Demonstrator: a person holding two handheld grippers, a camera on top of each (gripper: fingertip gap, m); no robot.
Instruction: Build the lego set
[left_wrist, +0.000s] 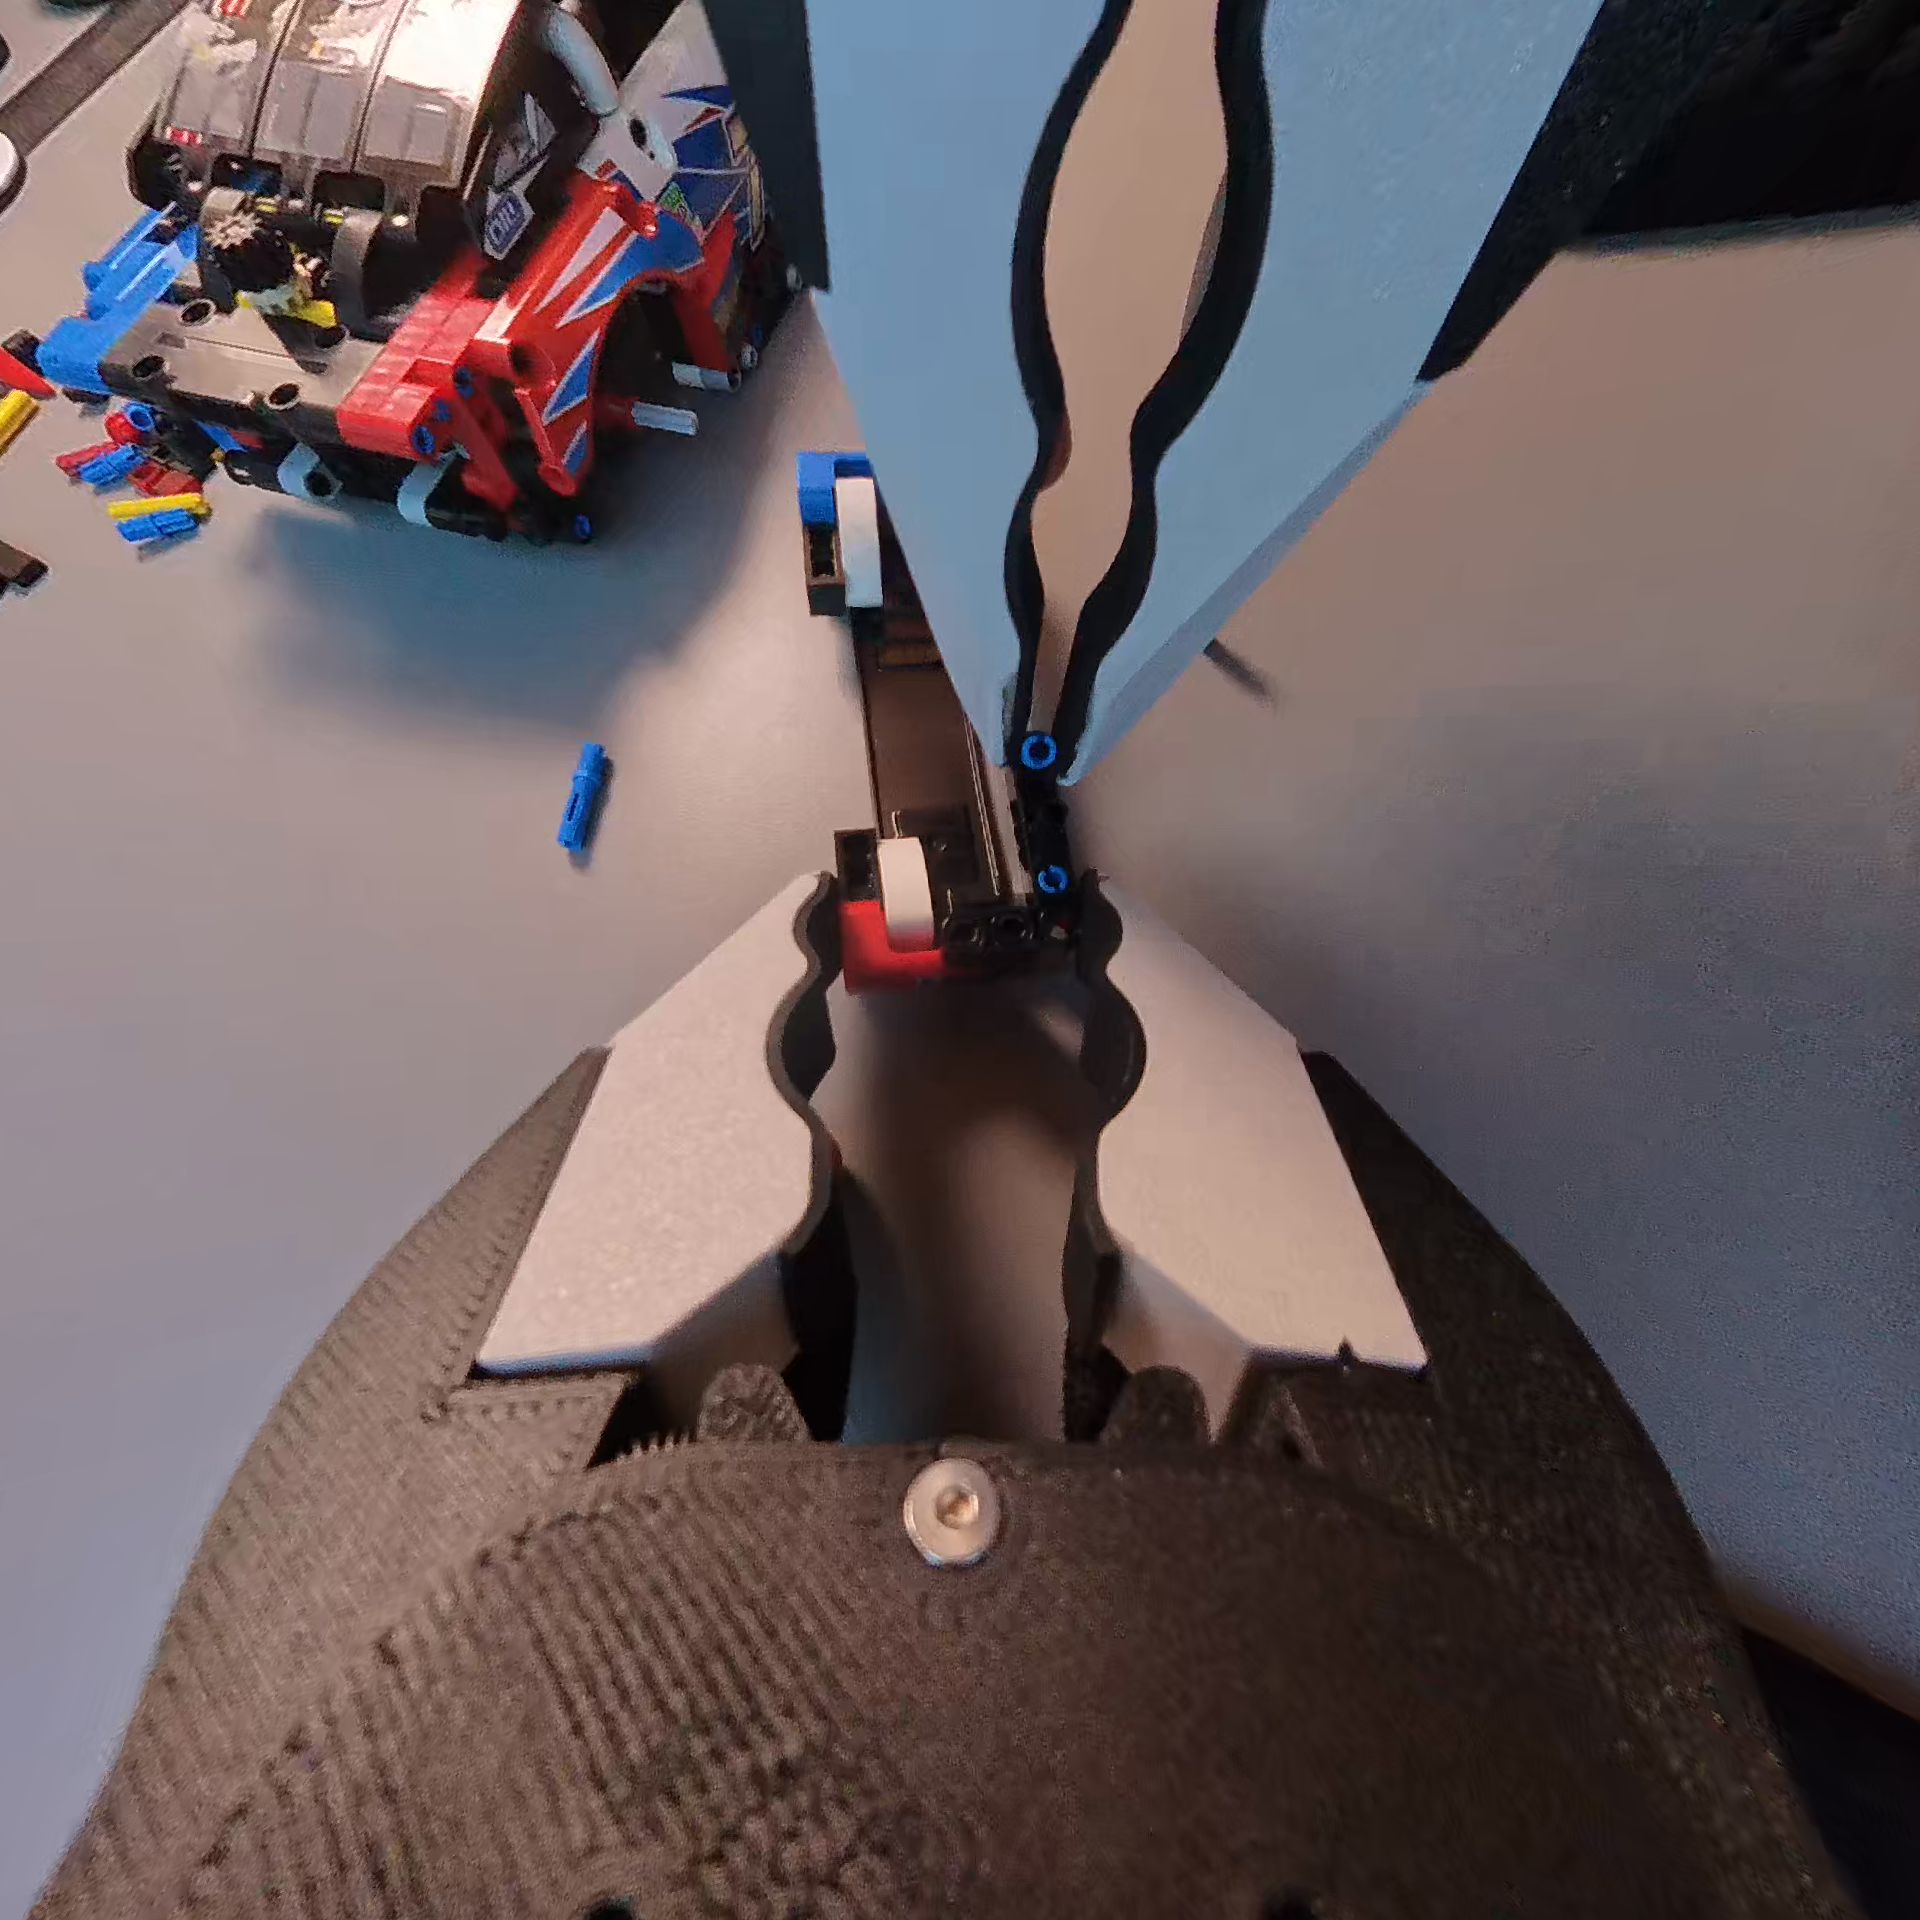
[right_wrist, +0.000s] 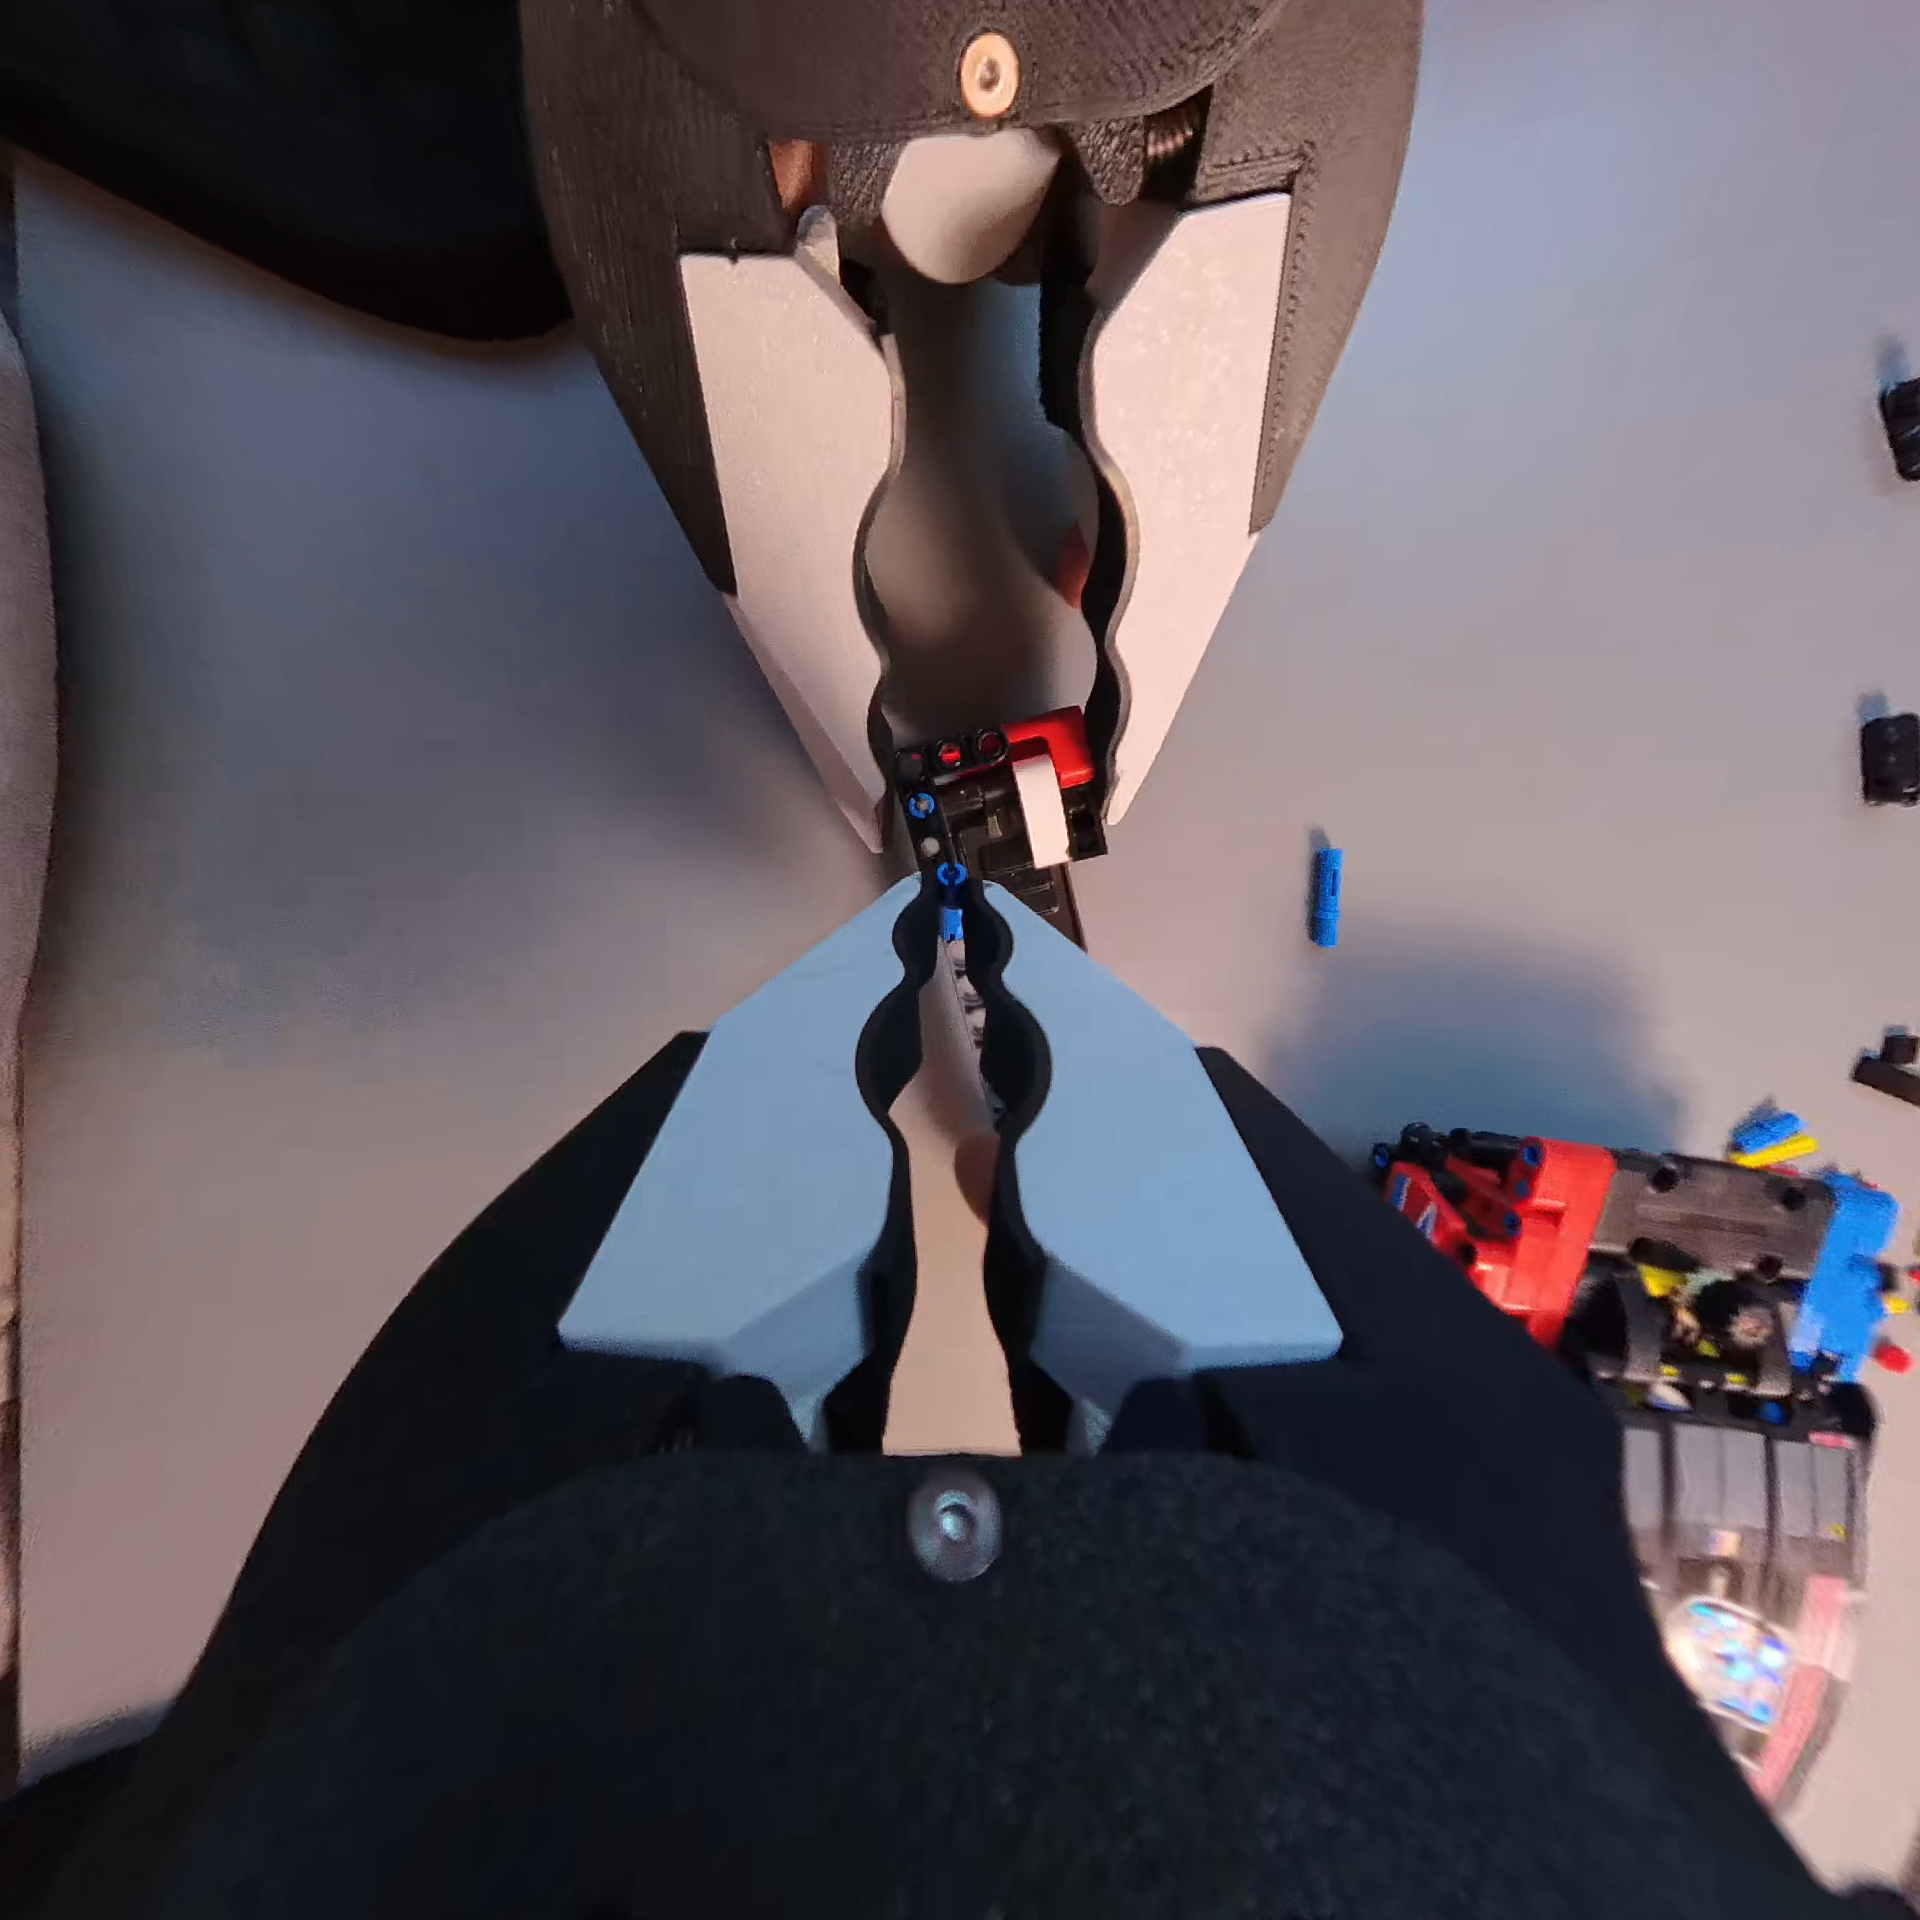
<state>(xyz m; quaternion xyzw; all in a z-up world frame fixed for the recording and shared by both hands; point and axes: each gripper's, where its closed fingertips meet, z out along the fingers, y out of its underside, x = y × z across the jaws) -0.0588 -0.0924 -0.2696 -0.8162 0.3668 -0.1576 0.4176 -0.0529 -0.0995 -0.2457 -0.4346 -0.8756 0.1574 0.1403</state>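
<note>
A long black Lego assembly (left_wrist: 925, 748) lies along the grey table, with a red corner piece (left_wrist: 883, 951) and a white curved piece (left_wrist: 904, 894) at its near end. My left gripper (left_wrist: 956, 914) is shut on that end. It also shows in the right wrist view (right_wrist: 997, 821). My right gripper (right_wrist: 951, 894) comes from the opposite side and is shut on a blue pin (right_wrist: 951, 902) at the assembly's black side beam (right_wrist: 920, 821). The right gripper (left_wrist: 1039, 764) shows from above in the left wrist view. A second blue pin (left_wrist: 1052, 881) sits in the same beam.
A partly built red, blue and black Lego car (left_wrist: 436, 312) stands at the back left, and it also shows in the right wrist view (right_wrist: 1621, 1278). A loose blue pin (left_wrist: 584, 795) lies on the table. Small yellow, blue and red parts (left_wrist: 145, 509) lie beside the car. The tips of both grippers are at nearly the same place.
</note>
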